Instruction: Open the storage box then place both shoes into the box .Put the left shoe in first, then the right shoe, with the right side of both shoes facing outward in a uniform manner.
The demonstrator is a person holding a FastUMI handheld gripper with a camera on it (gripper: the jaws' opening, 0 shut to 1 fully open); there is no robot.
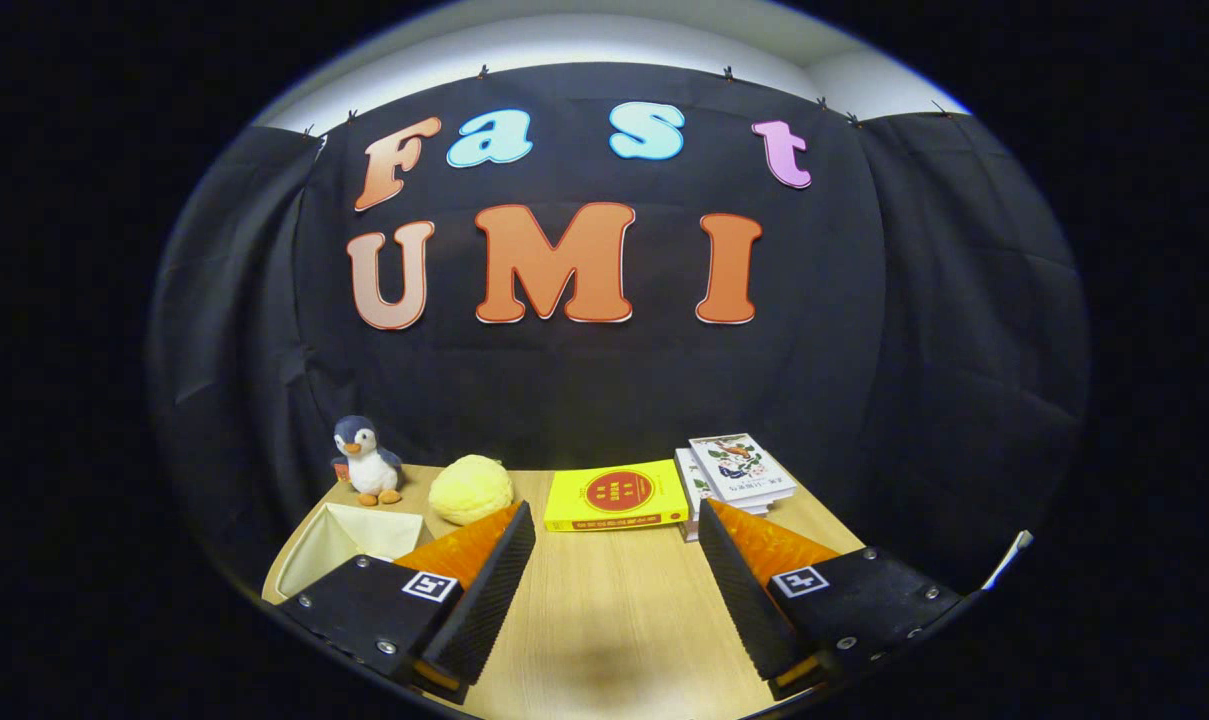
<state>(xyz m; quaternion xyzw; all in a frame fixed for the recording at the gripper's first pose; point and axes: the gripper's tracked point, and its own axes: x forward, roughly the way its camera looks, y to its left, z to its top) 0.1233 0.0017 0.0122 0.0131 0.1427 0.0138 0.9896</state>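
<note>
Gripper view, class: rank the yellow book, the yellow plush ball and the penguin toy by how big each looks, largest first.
1. yellow book
2. yellow plush ball and penguin toy: they look about alike, so no ranking.

All lie beyond the gripper, whose fingers are open on nothing.

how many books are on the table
3 that I can tell: a yellow book lying flat beyond the open gripper, and a stack beside it with a white book on another book. More may be hidden under the stack.
</note>
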